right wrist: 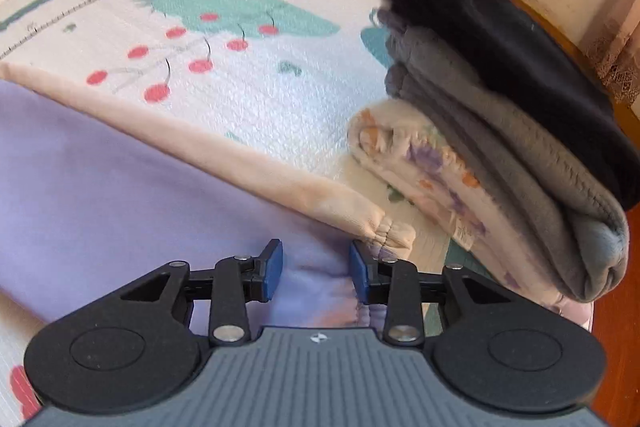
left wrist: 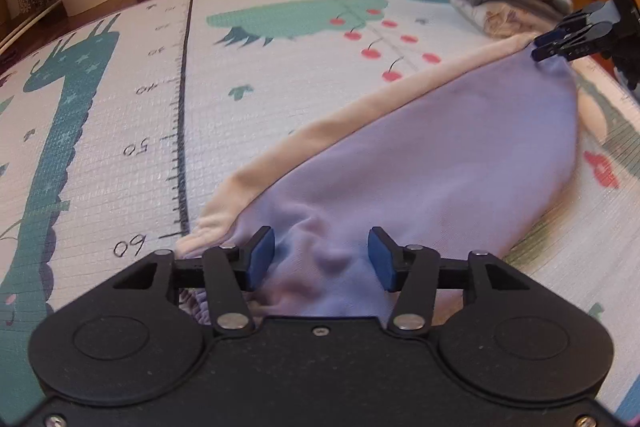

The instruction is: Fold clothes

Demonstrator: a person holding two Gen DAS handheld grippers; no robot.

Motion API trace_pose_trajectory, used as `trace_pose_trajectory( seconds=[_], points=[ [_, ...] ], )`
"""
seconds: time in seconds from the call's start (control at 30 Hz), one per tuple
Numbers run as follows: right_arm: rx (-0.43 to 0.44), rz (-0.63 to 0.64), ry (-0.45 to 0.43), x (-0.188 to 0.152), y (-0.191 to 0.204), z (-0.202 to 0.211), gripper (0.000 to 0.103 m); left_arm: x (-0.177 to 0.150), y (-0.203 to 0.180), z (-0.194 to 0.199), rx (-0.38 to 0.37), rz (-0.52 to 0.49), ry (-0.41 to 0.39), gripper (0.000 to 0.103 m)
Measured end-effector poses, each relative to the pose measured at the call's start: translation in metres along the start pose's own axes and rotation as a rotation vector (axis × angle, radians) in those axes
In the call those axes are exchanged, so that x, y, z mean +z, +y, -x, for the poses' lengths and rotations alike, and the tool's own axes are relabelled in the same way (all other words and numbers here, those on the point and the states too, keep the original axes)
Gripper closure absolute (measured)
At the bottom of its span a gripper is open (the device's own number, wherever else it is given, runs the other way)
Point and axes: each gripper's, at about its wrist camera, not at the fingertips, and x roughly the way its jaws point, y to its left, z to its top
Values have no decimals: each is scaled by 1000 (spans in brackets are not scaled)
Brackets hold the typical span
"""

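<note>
Both the left gripper [left wrist: 321, 259] and right gripper [right wrist: 316, 270] stand released, jaws wide, over the soft lilac-and-peach garment [left wrist: 420, 163]. Closing carelessly, the right could, I'd guess, snag the neighbouring stack of folded dark and floral clothes [right wrist: 500, 115] and topple it.

The lilac garment [right wrist: 120, 163] is cut off at the left edge; the folded pile [right wrist: 500, 115] is blurred.
</note>
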Motion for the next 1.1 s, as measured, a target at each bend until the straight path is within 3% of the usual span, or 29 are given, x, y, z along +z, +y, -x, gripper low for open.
trace_pose_trajectory(
  seconds=[0.07,0.13,0.23,0.37,0.47,0.53,0.67,0.7,0.73,0.83,0.9,1.0,1.1],
  points=[
    [6,-26,4,1,-2,3,65,0,8,9,2,30,-23,62],
    [20,-14,-15,1,0,12,65,-2,21,31,-5,117,-95,59],
    [33,-25,-56,-7,-2,27,61,-14,49,52,23,306,-123,58],
    [50,-210,-62,-16,-23,28,43,-44,81,57,-79,639,-87,55],
    [67,-339,-50,-21,-36,21,42,-59,81,54,-166,779,-68,53],
    [63,-369,-36,-23,-38,15,42,-62,73,48,-187,809,-49,53],
    [52,-418,-14,-27,-43,10,41,-61,64,42,-159,832,-50,52],
    [49,-413,4,-28,-41,8,41,-60,64,42,-152,834,-45,55],
    [48,-403,24,-29,-40,6,42,-59,63,41,-144,837,-39,69],
    [55,-387,87,-31,-33,6,41,-58,66,45,-161,777,-16,83],
    [99,-441,131,-34,-32,10,41,-59,74,52,-183,746,4,89],
    [211,-533,216,-41,-22,24,47,-63,98,62,-153,692,44,89],
    [324,-600,269,-53,-1,42,49,-68,131,67,-48,680,43,85]
  ],
)
